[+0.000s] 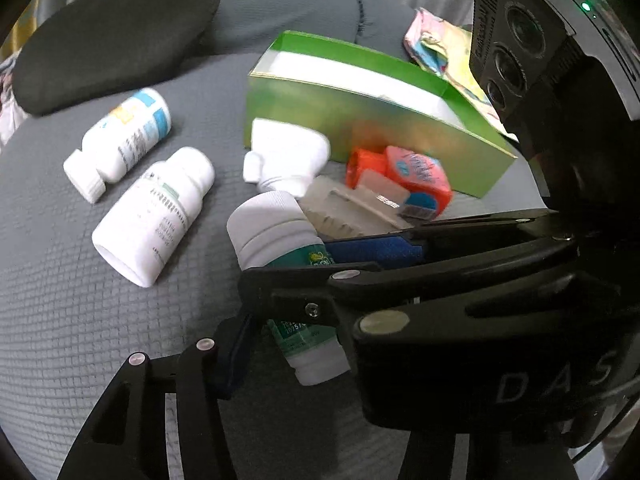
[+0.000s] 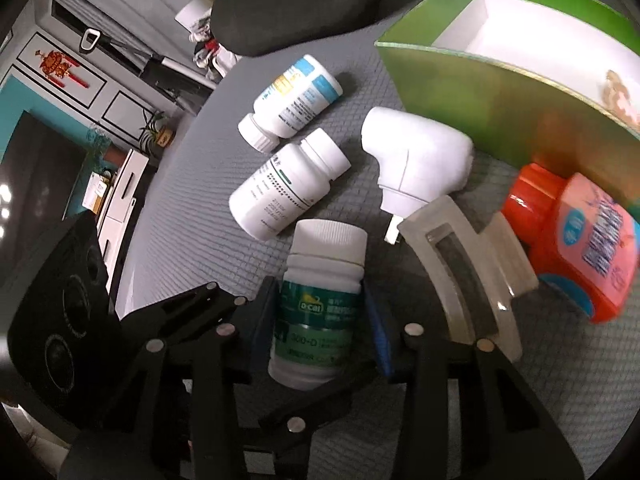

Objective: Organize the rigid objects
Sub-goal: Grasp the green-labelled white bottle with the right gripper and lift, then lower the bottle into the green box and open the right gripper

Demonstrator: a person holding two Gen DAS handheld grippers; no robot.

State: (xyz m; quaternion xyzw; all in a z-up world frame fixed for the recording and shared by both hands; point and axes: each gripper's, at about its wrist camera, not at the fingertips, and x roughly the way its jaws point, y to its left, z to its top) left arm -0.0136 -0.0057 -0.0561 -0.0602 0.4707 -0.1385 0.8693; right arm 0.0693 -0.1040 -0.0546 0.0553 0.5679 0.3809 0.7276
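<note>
Blue-label bottle [image 2: 294, 98]: lies on its side on the grey mat [image 2: 192, 184], far left of the cluster; cap towards the camera
Plain white bottle [image 2: 286, 186]: lies just beside it, nearer the grippers
Green-label bottle [image 2: 320, 300]: between the blue pads of the right gripper [image 2: 320, 320], which press its label on both sides; white cap points away
Left gripper [image 1: 288, 312]: its fingers sit either side of the same bottle; whether its pads touch cannot be told
White plug adapter [image 2: 416, 156]: right of the bottles, before the box
Clear plastic piece [image 2: 468, 264]: beside the adapter
Green box [image 2: 500, 96]: open, white inside; behind everything
Orange container [image 2: 576, 240]: far right, against the box
</note>
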